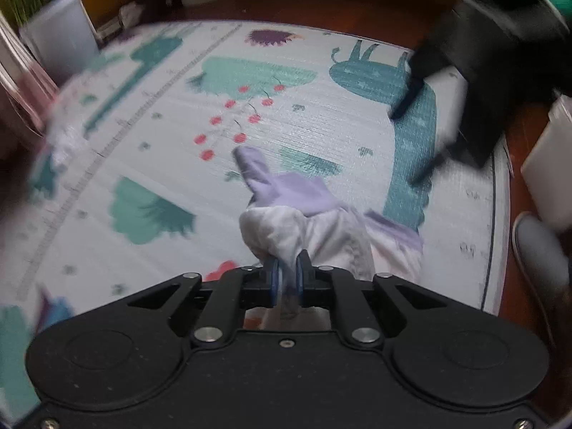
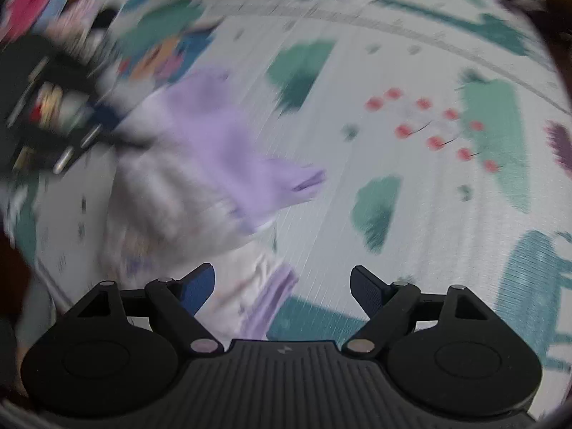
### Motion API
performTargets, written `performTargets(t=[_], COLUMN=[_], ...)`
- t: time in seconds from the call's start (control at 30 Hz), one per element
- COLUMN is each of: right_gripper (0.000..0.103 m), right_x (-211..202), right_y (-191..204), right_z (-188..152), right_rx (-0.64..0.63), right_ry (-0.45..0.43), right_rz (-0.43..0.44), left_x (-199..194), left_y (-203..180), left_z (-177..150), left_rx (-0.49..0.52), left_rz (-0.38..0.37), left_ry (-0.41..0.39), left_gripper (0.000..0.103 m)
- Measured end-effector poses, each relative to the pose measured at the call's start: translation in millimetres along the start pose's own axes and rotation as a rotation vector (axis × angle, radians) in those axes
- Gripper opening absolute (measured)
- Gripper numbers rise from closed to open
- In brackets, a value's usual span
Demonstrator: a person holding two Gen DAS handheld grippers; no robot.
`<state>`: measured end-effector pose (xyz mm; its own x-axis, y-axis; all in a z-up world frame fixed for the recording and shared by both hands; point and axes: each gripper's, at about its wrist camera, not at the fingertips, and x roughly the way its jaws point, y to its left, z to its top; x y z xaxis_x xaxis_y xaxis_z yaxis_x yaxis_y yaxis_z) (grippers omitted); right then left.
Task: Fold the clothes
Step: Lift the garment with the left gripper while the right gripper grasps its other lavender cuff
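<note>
Low in the left wrist view, the left tool [image 1: 287, 279] is clamped on a bunched fold of the white and lilac garment [image 1: 307, 214], which trails from the frame's centre toward the lower right over the play mat [image 1: 150, 114] printed with teal trees and red cherries. At the upper right of that frame the right tool [image 1: 422, 107] appears, dark and blurred. From the right wrist view, the right tool [image 2: 282, 286] has its blue pads spread wide, holding nothing, while the garment [image 2: 200, 164] lies left of centre, smeared by motion blur.
</note>
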<state>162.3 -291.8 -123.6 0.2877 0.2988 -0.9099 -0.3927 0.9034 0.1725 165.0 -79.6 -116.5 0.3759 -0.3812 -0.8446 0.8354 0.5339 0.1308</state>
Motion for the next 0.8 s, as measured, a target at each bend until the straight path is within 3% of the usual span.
performTargets(t=[0.1,0.17,0.23,0.33,0.4,0.47,0.6,0.7,0.8], right_gripper=[0.083,0.083,0.083,0.083,0.083,0.083,0.084,0.091,0.091], right_x=[-36,-60,-84,-105,-110,-112,-123,-133,-140], right_y=[2,20,55,107,128,139,153,167,180], right_z=[17,24,23,-3,-17,-22,-19,-16,-4], right_rx=[0.089,0.014,-0.224,-0.65,-0.78,-0.812,-0.87,-0.918,-0.909], right_ry=[-0.082,-0.139,-0.195,-0.254,-0.245,-0.256,-0.317,-0.381,-0.446], right_rz=[0.011,0.024,-0.005,-0.089,-0.107,-0.114,-0.194,-0.248,-0.246], left_x=[-44,-69,-96,-139,-165,-185,-208,-222,-237], left_y=[-15,-30,-45,-49,-53,-52,-54,-52,-48], left_z=[-12,-21,-28,-35,-43,-51,-65,-76,-81], left_rx=[0.045,0.15,0.272,0.288,0.317,0.325,0.455,0.587,0.639], left_rz=[0.049,0.105,0.191,0.254,0.286,0.302,0.438,0.551,0.62], left_ry=[-0.011,-0.011,-0.039,-0.118,-0.171,-0.217,-0.242,-0.242,-0.251], left_gripper=[0.007,0.007,0.007,0.007,0.007,0.007,0.007,0.007,0.007])
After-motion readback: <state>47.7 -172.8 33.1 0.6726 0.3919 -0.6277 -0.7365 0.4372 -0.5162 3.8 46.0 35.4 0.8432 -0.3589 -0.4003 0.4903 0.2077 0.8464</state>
